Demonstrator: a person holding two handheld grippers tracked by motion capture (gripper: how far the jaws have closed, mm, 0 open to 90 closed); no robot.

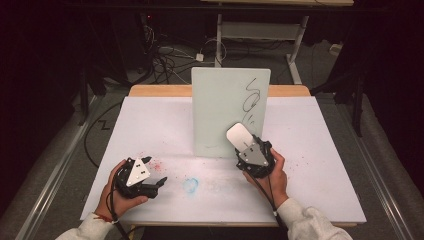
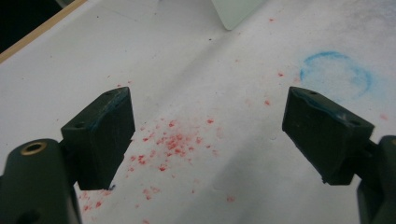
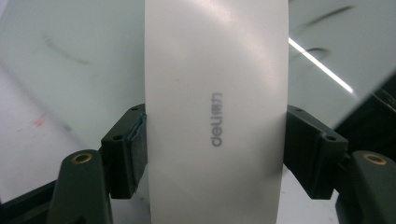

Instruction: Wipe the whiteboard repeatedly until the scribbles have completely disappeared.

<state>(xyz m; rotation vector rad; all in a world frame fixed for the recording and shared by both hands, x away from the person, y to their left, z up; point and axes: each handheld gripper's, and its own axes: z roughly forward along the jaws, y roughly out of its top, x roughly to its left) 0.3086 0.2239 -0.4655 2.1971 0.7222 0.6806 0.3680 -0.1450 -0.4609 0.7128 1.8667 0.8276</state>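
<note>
A pale green-white board (image 1: pixel 225 110) stands upright at the middle of the table, with black scribbles (image 1: pixel 251 97) on its right half. My right gripper (image 1: pixel 248 149) is shut on a white eraser (image 1: pixel 240 136) marked "deli" and holds it in front of the board's lower right part. In the right gripper view the eraser (image 3: pixel 215 93) sits clamped between both jaws, with the board (image 3: pixel 70 56) close behind it; whether they touch I cannot tell. My left gripper (image 1: pixel 159 184) rests low at the front left, open and holding nothing (image 2: pixel 208 135).
A white sheet (image 1: pixel 150 125) covers the table. A blue ring smudge (image 1: pixel 190 185) lies between the two hands, and red specks (image 2: pixel 175 140) lie under the left gripper. Cables (image 1: pixel 165 60) and a desk frame (image 1: pixel 260 30) stand on the floor beyond the far edge.
</note>
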